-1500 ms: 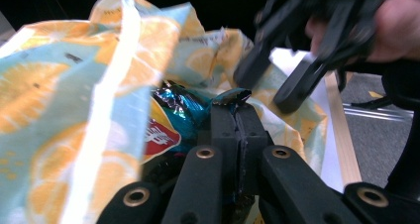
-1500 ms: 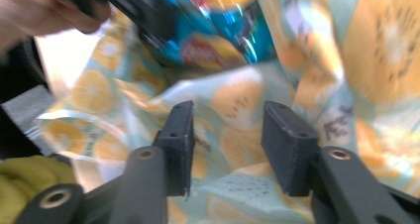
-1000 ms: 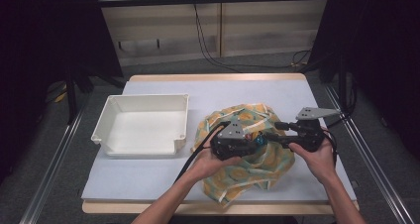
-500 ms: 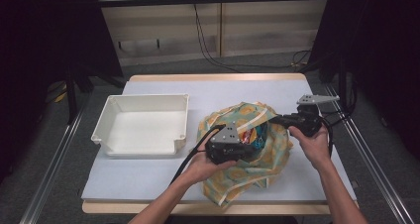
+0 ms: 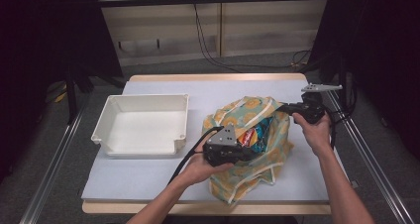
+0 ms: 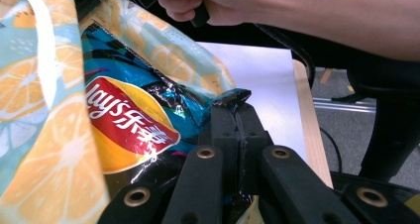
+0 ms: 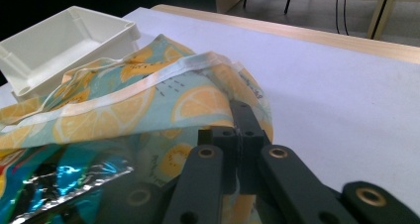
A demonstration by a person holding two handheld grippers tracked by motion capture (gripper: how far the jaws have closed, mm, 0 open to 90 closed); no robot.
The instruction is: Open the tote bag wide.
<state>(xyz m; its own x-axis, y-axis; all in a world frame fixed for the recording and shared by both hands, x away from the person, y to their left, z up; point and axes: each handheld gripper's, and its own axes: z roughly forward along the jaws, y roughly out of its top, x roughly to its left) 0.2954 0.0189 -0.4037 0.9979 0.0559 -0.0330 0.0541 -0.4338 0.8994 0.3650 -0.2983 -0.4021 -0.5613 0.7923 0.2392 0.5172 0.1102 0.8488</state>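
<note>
Item 1: fabric bag [image 5: 257,149], teal with an orange-slice print and cream trim, lying on the white table cover [image 5: 148,179] at the right half of the table, mouth pulled open.

Item 2: chip bag [image 6: 133,130], blue foil with a red and yellow logo, sitting inside the fabric bag's mouth; in the high view it shows between the 2 grippers [image 5: 252,135].

Item 3: left gripper [image 6: 236,110], held in the person's left hand [image 5: 200,168] at the near side of the fabric bag. Its 2 jaws are pressed together on a corner of the chip bag's foil.

Item 4: right gripper [image 7: 241,116], held in the right hand [image 5: 313,130] at the bag's far right edge. Its jaws have just been closing and now pinch the fabric bag's rim.

Item 5: white tray [image 5: 111,122], rectangular, standing on the table cover to the left, well apart from the fabric bag.
</note>
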